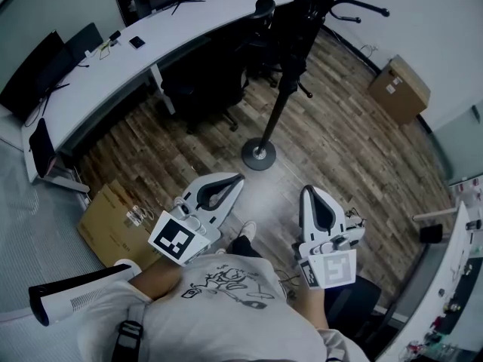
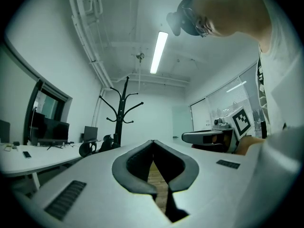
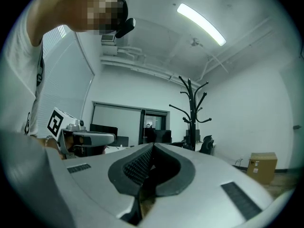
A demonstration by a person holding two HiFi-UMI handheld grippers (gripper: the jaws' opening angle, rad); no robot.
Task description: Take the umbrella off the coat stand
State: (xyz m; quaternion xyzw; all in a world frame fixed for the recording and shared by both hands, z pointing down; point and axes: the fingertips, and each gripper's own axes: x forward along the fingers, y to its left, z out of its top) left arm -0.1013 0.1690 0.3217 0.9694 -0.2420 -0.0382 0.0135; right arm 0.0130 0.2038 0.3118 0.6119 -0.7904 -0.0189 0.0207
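Task not started: left gripper (image 1: 237, 180) and right gripper (image 1: 309, 191) are both closed tip-to-tip and empty, coat stand (image 1: 273, 115) is well ahead of both, and the umbrella (image 1: 293, 55), apparently the dark bundle on its upper pole, is not yet approached, grasped or lifted off.

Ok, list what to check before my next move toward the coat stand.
1. Left claw empty: ok, jaws together, nothing between.
2. Right claw empty: ok, jaws together, nothing between.
3. Claws open for a grasp: not ok, both are shut.
4. Coat stand within reach: not ok, it stands well ahead of both claws.
5. Umbrella located: cannot tell. A dark bulk hangs by the upper pole in the head view, but it is not clearly an umbrella.
6. Floor up to the stand's base free: ok, bare boards.
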